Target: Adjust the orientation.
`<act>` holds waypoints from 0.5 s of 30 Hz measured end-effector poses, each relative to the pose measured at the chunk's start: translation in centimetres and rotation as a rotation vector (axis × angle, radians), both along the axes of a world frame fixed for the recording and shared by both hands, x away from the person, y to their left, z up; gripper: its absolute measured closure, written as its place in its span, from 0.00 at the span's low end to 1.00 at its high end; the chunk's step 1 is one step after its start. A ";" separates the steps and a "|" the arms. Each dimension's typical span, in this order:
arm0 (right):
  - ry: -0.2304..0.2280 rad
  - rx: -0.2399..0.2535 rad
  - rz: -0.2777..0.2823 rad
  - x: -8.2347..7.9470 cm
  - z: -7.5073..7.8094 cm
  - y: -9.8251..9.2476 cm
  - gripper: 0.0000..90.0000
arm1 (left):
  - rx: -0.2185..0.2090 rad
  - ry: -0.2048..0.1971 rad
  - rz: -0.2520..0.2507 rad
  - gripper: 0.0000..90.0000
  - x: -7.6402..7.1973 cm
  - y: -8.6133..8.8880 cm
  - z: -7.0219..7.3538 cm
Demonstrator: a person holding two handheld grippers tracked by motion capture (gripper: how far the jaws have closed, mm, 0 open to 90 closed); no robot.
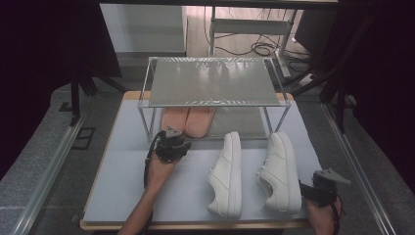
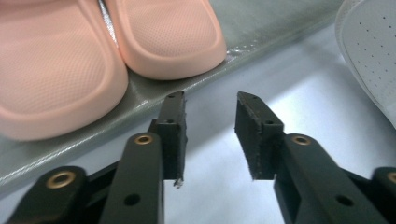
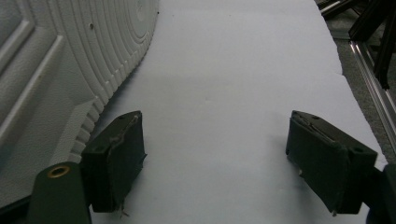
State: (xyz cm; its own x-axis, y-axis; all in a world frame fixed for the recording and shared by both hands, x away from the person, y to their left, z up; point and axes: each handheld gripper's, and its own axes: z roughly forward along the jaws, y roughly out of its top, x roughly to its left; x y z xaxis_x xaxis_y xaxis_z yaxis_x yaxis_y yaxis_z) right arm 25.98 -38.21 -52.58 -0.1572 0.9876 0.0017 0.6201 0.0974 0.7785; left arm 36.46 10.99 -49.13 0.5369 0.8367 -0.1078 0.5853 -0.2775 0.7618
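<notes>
A: Where are the 2 salmon-pink rubber slippers (image 1: 188,121)?

B: Side by side on the lower tier of the metal-framed shoe rack (image 1: 210,81). The left tool (image 1: 170,141) sits just in front of that rack, jaws partly spread, pinching nothing.

A: And the right tool (image 1: 313,188)?

B: Spread wide, empty, beside the right of 2 white leather sneakers (image 1: 280,171) before the rack on the worktop (image 1: 122,191).

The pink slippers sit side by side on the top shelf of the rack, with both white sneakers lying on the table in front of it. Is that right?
Not quite. The pink slippers sit on the bottom shelf of the rack; the top shelf is bare, as the high view shows. The rest holds: they are side by side, and both white sneakers lie on the table in front of the rack.
</notes>
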 end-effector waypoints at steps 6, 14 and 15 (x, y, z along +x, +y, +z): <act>0.000 0.000 0.000 0.0 0.0 0.0 0.22 | 0.001 0.012 0.000 0.58 -0.8 0.8 0.3; 0.002 -0.001 0.000 0.0 0.0 0.0 0.22 | 0.012 0.001 -0.013 0.48 -1.9 1.3 0.8; 0.000 0.000 0.000 0.0 0.0 0.0 0.22 | 0.019 -0.008 -0.016 0.45 -2.3 1.5 1.0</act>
